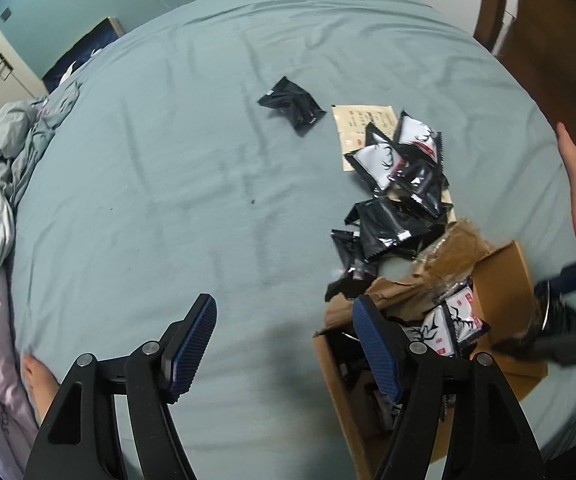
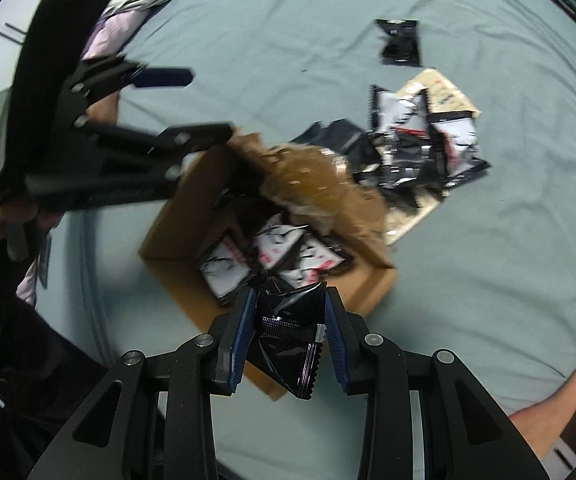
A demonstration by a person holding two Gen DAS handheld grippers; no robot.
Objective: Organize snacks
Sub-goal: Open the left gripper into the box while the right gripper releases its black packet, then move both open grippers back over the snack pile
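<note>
Now pkt [image 2: 288, 340] betw R gripper [image 2: 290, 336] pads

One cardboard box [image 2: 175, 256]; one lone black packet [image 1: 292, 106]; two grippers; many heaped packets [image 1: 400, 184], uncountable

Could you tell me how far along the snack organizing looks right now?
Several packets already lie in the cardboard box. The right gripper holds a black packet above it; the left gripper is open and empty. A pile of packets and one stray black packet remain on the bed.
</note>
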